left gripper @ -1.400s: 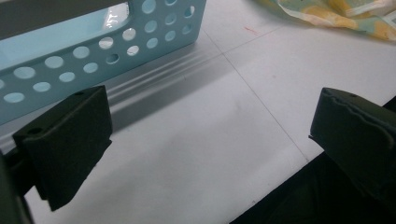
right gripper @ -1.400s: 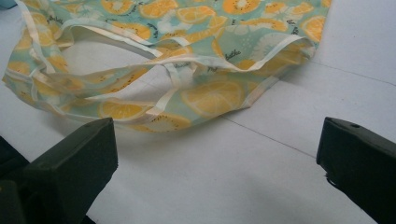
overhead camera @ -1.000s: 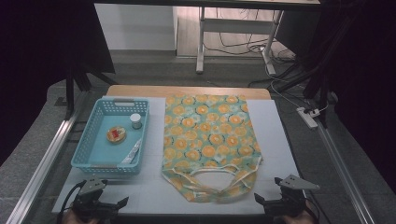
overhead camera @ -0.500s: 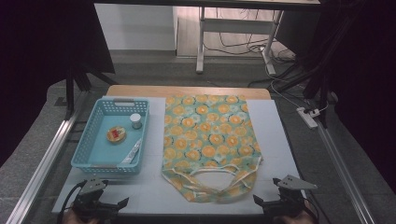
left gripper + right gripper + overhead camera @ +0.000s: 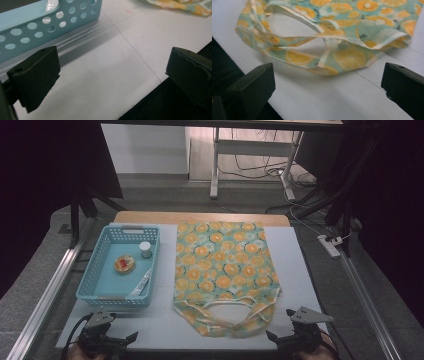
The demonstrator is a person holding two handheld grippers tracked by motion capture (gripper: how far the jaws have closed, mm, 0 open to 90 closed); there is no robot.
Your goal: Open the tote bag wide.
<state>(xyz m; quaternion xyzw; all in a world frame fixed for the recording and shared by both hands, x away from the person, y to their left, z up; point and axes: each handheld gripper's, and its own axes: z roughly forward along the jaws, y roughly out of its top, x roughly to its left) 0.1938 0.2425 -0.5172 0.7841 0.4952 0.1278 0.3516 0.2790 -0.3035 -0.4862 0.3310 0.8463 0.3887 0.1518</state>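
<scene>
A teal cloth bag with orange-slice print (image 5: 222, 270) lies flat on the white table (image 5: 300, 265), its handles (image 5: 225, 310) toward me. The same bag (image 5: 352, 27) with its looped handles lies just ahead of the jaws in the right gripper view. My right gripper (image 5: 280, 339) rests open at the front edge, right of the handles, with nothing between its jaws. My left gripper (image 5: 120, 340) rests open at the front left, just in front of a light blue perforated basket (image 5: 102, 292). The basket's wall (image 5: 37, 27) stands close ahead in the left gripper view.
Inside the basket lie a round orange-and-red item (image 5: 124, 264), a small white cup (image 5: 145, 249) and a clear wrapped packet (image 5: 141, 284). Metal rails (image 5: 45, 295) run along both table sides. A power strip (image 5: 330, 245) lies on the floor at right.
Both grippers have crept a little lower toward the front edge; bag and basket are unmoved.
</scene>
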